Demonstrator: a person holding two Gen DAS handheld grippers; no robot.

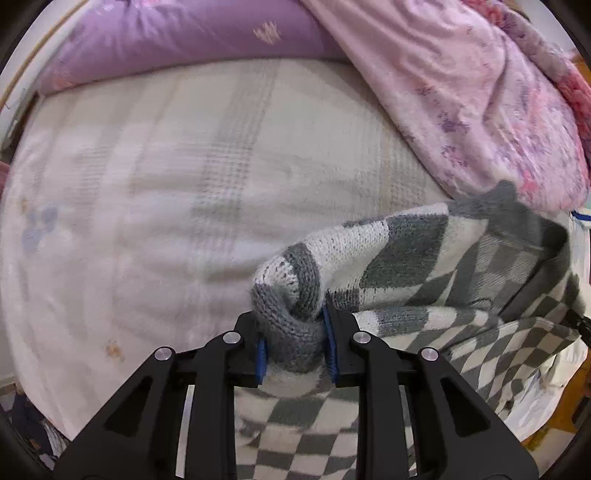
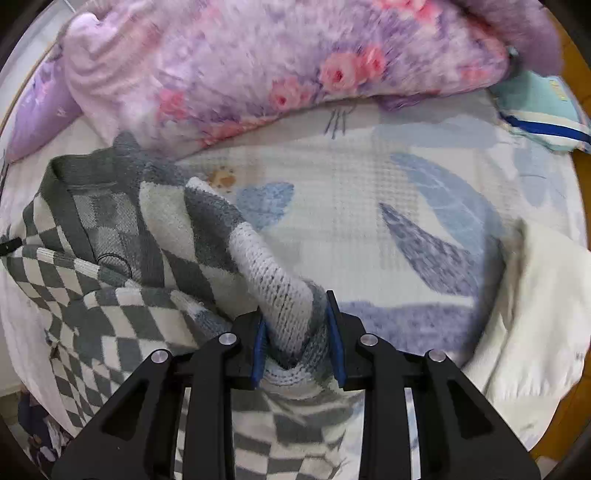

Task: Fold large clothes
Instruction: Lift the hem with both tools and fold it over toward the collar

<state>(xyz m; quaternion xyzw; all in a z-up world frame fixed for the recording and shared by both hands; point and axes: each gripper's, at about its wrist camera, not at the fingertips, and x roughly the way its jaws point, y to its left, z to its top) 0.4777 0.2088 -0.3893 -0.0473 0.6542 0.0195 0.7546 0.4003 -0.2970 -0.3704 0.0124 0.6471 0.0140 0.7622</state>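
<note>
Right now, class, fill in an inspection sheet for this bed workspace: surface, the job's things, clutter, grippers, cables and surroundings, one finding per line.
Surface: bed sheet, pale with faint checks and blue leaf prints.
Job's things: grey-and-white checked knit sweater, bunched, partly lifted off the sheet.
Clutter: pink floral quilt heaped at the far side; purple pillow; teal folded cloth with a blue stripe; cream cloth.
Grippers: left gripper has its fingers shut on a sweater fold; right gripper likewise.
Cables: nothing seen.
Surroundings: wooden bed edge at the right; the rest is unclear.
</note>
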